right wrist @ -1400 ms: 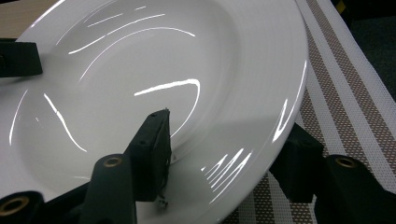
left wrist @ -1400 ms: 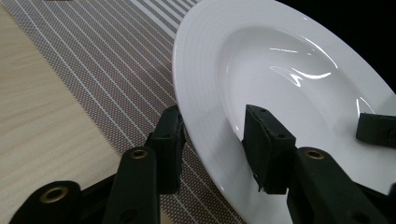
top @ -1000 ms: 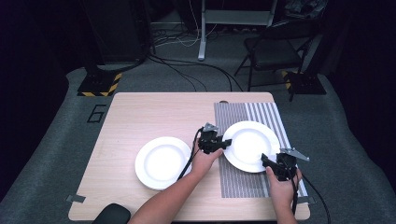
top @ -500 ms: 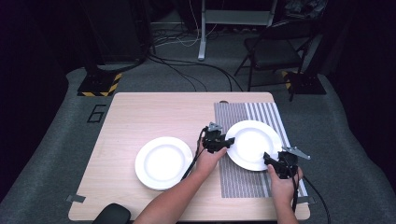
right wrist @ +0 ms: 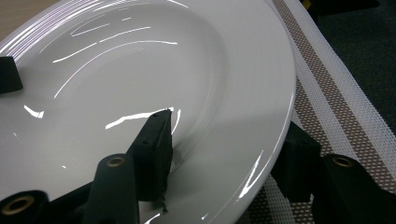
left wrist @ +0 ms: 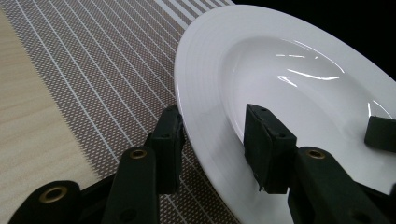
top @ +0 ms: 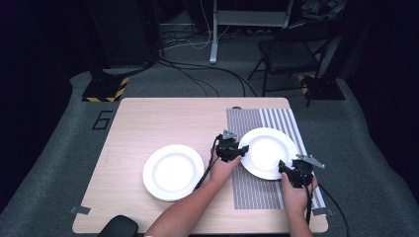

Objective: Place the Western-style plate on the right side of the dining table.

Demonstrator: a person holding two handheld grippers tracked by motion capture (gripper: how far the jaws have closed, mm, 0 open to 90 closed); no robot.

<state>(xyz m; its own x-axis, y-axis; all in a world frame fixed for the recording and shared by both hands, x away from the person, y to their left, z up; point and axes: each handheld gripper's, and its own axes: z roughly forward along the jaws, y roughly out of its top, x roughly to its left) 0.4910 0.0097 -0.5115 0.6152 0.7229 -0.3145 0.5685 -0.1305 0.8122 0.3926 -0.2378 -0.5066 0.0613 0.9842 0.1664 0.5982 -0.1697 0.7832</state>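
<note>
Plate (top: 267, 152) on striped mat (top: 257, 190), right side of surface. Left hand-held gripper (top: 240, 150) and right hand-held gripper (top: 283, 168) straddle opposite rims, apparently unclamped. Risk: glazed rim slipping (uneven lift tilts it).

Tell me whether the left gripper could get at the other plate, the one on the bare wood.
Probably yes, once it lets go. The left gripper now straddles the rim of the plate on the mat; the plate on the wood lies close beside that forearm with nothing between them.
</note>
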